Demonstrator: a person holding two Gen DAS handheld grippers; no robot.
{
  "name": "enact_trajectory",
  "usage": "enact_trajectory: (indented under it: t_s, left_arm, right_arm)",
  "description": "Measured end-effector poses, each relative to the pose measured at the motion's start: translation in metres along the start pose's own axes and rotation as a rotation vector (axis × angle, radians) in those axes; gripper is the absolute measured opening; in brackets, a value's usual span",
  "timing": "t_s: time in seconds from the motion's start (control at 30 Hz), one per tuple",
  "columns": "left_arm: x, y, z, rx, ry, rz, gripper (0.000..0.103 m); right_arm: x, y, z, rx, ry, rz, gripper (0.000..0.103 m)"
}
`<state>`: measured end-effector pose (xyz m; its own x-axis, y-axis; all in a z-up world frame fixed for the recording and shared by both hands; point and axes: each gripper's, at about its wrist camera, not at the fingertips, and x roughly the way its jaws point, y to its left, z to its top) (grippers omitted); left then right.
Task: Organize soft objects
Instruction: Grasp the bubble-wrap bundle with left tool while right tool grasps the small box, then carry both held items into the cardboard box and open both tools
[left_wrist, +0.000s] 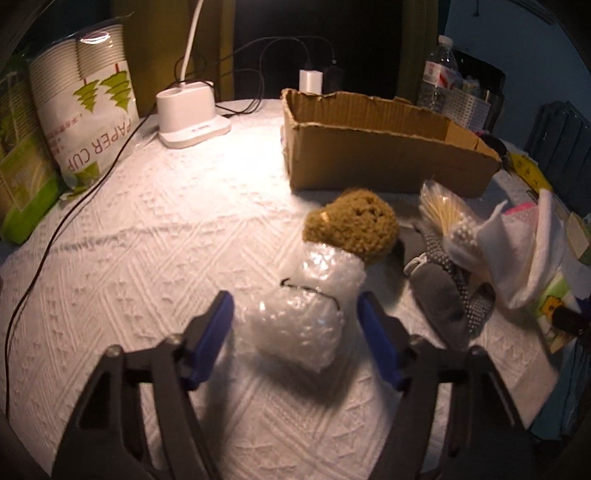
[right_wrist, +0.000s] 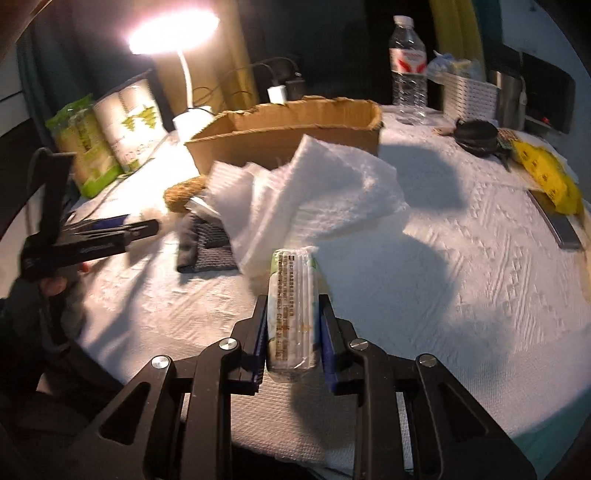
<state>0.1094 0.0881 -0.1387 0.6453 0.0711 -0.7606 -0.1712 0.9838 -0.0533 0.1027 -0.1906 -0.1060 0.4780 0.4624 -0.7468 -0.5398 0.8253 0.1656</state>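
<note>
My left gripper (left_wrist: 295, 306) is open, its blue fingers on either side of a roll of bubble wrap (left_wrist: 299, 325) lying on the white tablecloth. Behind it sit a tan sponge (left_wrist: 352, 225), a grey dotted glove (left_wrist: 447, 291), a bag of cotton swabs (left_wrist: 443, 214) and white foam sheets (left_wrist: 517, 254). An open cardboard box (left_wrist: 384, 162) stands further back. My right gripper (right_wrist: 293, 325) is shut on a tissue pack (right_wrist: 293, 314), held above the table. In the right wrist view the foam sheets (right_wrist: 325, 192), the glove (right_wrist: 207, 243), the sponge (right_wrist: 184, 194), the box (right_wrist: 288, 136) and the left gripper (right_wrist: 110, 232) show.
A desk lamp base (left_wrist: 188, 118) and paper cup packs (left_wrist: 85, 110) stand back left, with cables across the cloth. A water bottle (right_wrist: 408, 70), a white basket (right_wrist: 469, 96), a black round object (right_wrist: 476, 134) and a yellow packet (right_wrist: 546, 177) sit at the right.
</note>
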Motion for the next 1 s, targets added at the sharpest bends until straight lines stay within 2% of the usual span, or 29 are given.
enact_trajectory:
  t_s: [0.1,0.3,0.7,1.0]
  left_arm:
    - [0.002,0.001,0.003,-0.001,0.007,-0.048,0.05]
    - [-0.01,-0.005,0.009,0.007,-0.026,-0.084,0.047]
    - [-0.063,-0.02,0.047,0.009,-0.158,-0.179,0.047]
    - [-0.062,-0.035,0.085,0.036,-0.215,-0.206,0.047]
  right_arm:
    - [-0.013,0.008,0.007,-0.031,-0.013,0.092,0.026]
    - [-0.02,0.035,0.019,-0.082,-0.034,0.18,0.026]
    - [-0.027,0.039,0.066,-0.147,-0.137,0.12,0.026]
    - [-0.014,0.011,0.102,-0.129,-0.194,0.042,0.026]
